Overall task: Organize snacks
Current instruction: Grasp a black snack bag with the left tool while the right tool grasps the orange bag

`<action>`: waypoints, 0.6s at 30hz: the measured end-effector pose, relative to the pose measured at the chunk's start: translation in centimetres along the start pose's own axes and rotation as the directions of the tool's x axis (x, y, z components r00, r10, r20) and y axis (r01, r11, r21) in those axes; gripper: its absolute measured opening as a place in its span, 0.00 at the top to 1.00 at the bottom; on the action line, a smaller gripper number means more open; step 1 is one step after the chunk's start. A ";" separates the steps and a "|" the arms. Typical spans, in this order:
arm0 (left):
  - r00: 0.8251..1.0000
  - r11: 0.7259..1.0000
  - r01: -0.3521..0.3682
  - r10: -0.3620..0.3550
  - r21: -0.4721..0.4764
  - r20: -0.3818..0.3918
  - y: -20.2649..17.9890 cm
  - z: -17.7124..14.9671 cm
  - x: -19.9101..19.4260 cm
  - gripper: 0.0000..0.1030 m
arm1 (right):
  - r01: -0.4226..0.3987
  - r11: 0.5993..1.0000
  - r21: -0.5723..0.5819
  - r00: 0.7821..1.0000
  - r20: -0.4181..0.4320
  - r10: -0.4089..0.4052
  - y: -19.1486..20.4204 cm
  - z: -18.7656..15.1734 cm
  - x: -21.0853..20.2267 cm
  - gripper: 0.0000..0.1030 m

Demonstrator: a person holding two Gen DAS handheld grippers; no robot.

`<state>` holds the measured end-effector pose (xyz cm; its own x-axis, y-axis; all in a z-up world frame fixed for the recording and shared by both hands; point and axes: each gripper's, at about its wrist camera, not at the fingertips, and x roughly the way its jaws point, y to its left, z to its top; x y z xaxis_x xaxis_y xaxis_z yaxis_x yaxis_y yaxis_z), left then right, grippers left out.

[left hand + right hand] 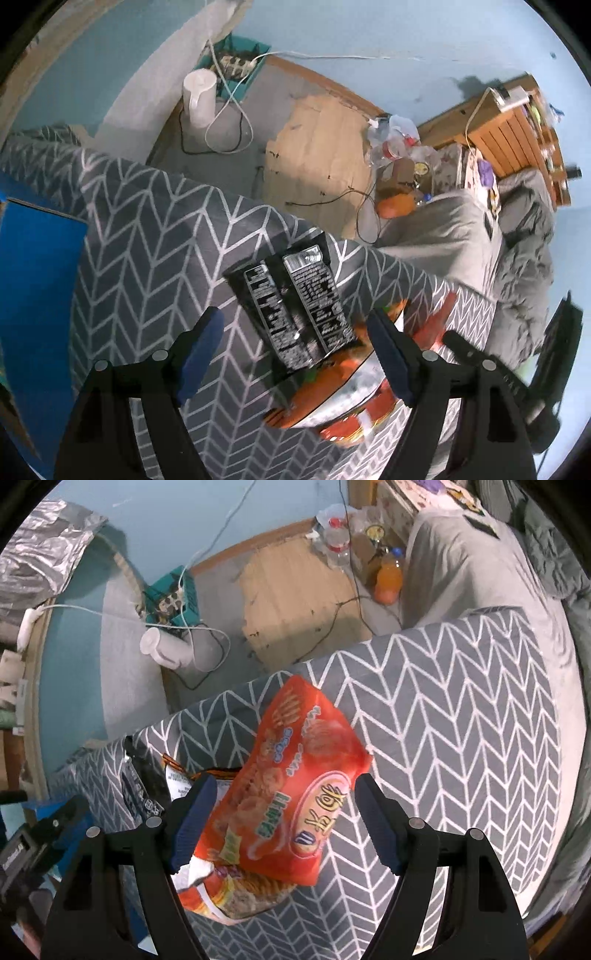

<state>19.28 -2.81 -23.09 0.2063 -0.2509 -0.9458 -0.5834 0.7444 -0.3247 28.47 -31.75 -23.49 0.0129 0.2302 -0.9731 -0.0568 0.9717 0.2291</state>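
Note:
A black snack packet (pixel 295 306) with white print lies on the grey chevron cloth (pixel 147 236), partly on top of orange and silver packets (pixel 332 398). My left gripper (pixel 295 343) is open, its fingers on either side of the black packet. In the right wrist view a red-orange snack bag (pixel 291 794) lies on other packets (pixel 236 901) on the cloth (pixel 443 720). My right gripper (pixel 284 808) is open with the bag between its fingers. The black packet (pixel 138 794) shows at the left edge of the pile.
A blue box (pixel 37 258) stands left of the cloth. Beyond the table edge lie the floor with cardboard (pixel 317 155), cables, a white jug (pixel 199 98), a teal basket (pixel 240 70), bottles (pixel 388 576) and a grey-covered bed (pixel 480 561).

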 end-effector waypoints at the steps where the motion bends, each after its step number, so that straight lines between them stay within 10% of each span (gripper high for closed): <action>1: 1.000 1.000 -0.002 0.002 -0.010 -0.005 0.0 0.1 0.3 0.20 | 0.000 1.000 0.008 1.000 -0.003 0.000 0.0 0.0 0.3 0.26; 18: 0.986 0.989 -0.131 0.122 -0.067 -0.115 -1.4 0.7 6.1 0.14 | 0.022 0.995 0.097 0.999 -0.035 -0.019 -1.0 -0.7 3.8 0.23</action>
<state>21.84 -4.95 -28.40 0.0416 -0.2274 -0.9729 -0.6566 0.7277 -0.1982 27.91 -31.91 -27.41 -0.0212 0.2099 -0.9775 0.0403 0.9771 0.2089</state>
